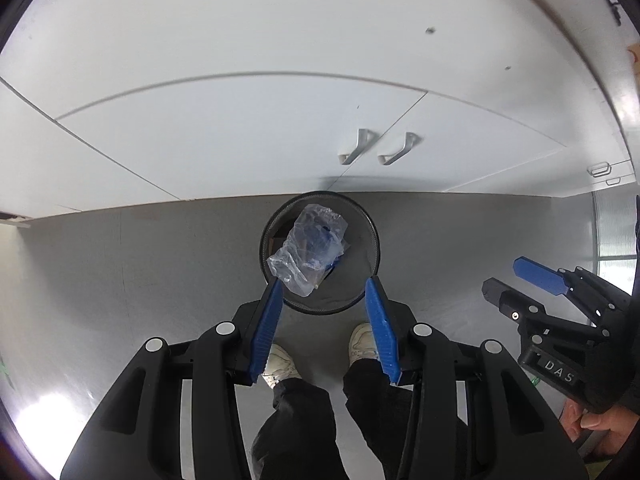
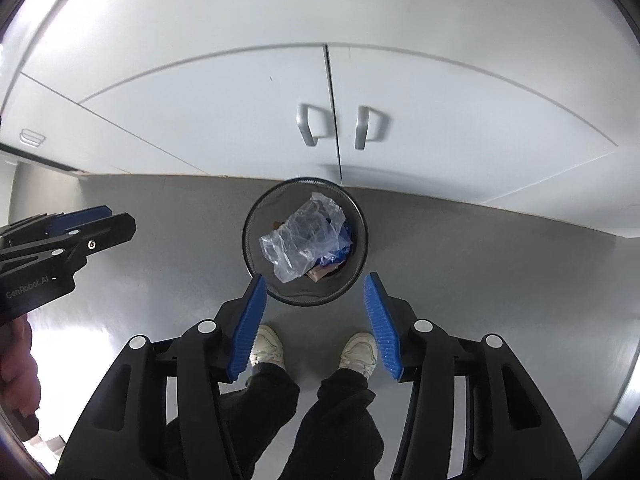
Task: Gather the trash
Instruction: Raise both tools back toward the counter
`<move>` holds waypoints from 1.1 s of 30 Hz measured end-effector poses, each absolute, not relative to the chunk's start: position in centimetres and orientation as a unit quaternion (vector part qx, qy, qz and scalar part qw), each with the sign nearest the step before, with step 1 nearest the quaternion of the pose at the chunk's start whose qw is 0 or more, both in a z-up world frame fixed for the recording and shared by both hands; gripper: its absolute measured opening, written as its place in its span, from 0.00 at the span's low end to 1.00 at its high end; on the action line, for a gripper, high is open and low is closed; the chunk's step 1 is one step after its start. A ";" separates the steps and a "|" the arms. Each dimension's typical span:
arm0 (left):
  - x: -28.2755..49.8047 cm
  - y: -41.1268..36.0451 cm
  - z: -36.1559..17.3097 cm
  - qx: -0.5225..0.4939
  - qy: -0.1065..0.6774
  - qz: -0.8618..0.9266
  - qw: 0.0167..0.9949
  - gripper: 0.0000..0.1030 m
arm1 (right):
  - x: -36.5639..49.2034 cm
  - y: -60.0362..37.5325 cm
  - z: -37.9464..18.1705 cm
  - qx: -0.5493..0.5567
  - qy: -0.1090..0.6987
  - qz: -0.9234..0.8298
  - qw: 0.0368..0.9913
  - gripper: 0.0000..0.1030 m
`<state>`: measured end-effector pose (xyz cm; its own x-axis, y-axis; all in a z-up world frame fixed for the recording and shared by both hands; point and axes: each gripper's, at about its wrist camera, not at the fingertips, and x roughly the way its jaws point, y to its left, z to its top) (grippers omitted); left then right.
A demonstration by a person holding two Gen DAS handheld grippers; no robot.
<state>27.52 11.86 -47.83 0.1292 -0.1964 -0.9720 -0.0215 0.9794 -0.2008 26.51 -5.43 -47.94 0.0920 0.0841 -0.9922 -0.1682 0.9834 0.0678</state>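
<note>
The left wrist view shows the crumpled clear plastic bag (image 1: 310,250) inside the round black mesh bin (image 1: 374,236) by the floor's cabinet edge. Both hand-held grippers, left (image 1: 325,292) and right (image 2: 314,288), are seen open and empty; the bag should be confirmed fully below the rim.

1. We look straight down past our left gripper (image 1: 325,286), its blue pads apart with nothing between them.
2. Below stands a black mesh wastebasket (image 1: 374,236) holding a crumpled clear plastic bag (image 1: 306,254).
3. Our white sneakers (image 1: 362,340) stand just beside it.
4. The right gripper (image 1: 516,286) hangs at right.
</note>
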 end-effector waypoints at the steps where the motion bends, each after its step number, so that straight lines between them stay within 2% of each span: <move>1: 27.3 12.1 -46.1 -0.081 0.653 -0.061 0.751 0.42 | 26.4 -5.5 -46.5 -0.029 0.664 0.081 0.743 0.52; 9: 25.9 13.1 -35.4 -0.081 0.618 -0.074 0.778 0.45 | 26.0 -4.8 -34.3 -0.036 0.615 0.074 0.784 0.59; 17: 27.2 14.7 -23.7 -0.077 0.544 -0.081 0.831 0.49 | 27.6 -4.0 -22.7 -0.027 0.538 0.069 0.840 0.66; 21: 28.2 16.0 -19.1 -0.064 0.510 -0.074 0.854 0.51 | 29.1 -4.0 -20.3 -0.020 0.505 0.066 0.860 0.68; 33: 33.7 16.5 -14.9 -0.070 0.494 -0.050 0.865 0.53 | 35.3 -4.7 -15.6 -0.020 0.463 0.082 0.882 0.73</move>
